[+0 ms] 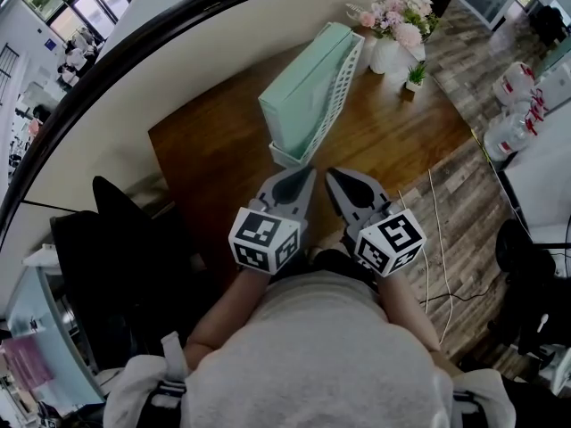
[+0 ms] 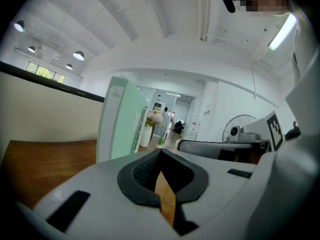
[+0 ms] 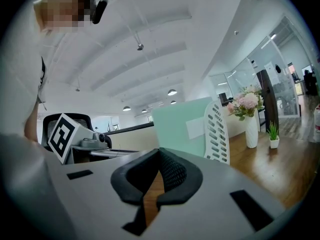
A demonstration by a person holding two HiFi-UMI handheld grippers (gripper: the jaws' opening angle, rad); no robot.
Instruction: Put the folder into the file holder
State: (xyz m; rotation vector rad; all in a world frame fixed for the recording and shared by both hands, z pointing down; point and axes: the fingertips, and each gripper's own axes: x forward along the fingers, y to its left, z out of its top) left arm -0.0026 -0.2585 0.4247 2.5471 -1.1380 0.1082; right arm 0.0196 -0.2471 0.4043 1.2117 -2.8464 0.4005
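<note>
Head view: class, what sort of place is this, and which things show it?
Probably an office: a wooden desk carrying a white file holder with a mint folder in it, and a black office chair beside the desk.

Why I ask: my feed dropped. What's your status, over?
Tongs shut, empty, on left gripper and right gripper. Green folder standing in white file holder. Flower vase beside holder, nothing in the way.
</note>
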